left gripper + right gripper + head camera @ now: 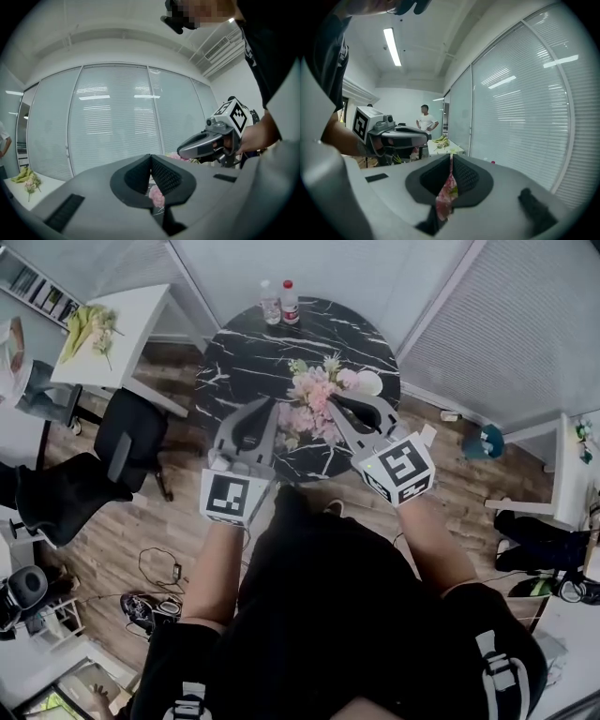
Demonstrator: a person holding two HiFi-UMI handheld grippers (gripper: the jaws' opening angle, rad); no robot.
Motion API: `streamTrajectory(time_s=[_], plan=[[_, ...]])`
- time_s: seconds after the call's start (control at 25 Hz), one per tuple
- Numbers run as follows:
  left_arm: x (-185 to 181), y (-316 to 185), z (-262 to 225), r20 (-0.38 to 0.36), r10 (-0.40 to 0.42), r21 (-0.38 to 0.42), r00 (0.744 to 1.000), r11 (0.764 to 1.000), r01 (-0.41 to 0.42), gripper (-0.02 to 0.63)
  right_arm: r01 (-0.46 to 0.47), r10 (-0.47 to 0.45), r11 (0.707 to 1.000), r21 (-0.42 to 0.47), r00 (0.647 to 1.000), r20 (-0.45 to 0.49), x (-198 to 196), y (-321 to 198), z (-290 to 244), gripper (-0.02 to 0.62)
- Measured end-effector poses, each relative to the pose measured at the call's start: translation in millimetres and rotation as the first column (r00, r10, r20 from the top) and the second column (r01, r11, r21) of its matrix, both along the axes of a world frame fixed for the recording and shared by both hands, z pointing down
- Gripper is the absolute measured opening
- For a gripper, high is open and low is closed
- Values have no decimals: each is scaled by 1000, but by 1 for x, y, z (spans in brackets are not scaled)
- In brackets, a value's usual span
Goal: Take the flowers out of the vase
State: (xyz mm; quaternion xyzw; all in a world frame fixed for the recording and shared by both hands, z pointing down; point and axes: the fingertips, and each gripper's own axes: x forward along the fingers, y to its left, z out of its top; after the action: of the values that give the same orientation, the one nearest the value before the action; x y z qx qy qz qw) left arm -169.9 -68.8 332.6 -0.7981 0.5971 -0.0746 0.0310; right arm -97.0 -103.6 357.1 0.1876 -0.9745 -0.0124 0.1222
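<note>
A bunch of pink and cream flowers stands near the middle of the round black marble table. The bunch hides its vase, and a white rounded thing lies just to its right. My left gripper is at the left side of the bunch, my right gripper at the right side. In the left gripper view the jaws are shut tip to tip, with a pink bloom showing below them. The right gripper is shut too, and pink petals show in the slit under its tips.
Two bottles stand at the table's far edge. A white side table at the back left carries yellow-green stems. A black chair sits left of the marble table. A person in a white shirt stands far off.
</note>
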Motion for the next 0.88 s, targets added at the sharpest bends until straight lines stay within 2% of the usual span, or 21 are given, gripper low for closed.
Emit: streamTrajectory(time_s=[0.48,0.88], plan=[[-39,-4,42,-43,-33,-48,999,998,31,12,74,-78,991,-115,997,-26,-48,1,48,31],[-56,-4,84,-49,-40,-103,998,994,34,12,113,-134,966,-231,988,-79,-76,8,108,31]])
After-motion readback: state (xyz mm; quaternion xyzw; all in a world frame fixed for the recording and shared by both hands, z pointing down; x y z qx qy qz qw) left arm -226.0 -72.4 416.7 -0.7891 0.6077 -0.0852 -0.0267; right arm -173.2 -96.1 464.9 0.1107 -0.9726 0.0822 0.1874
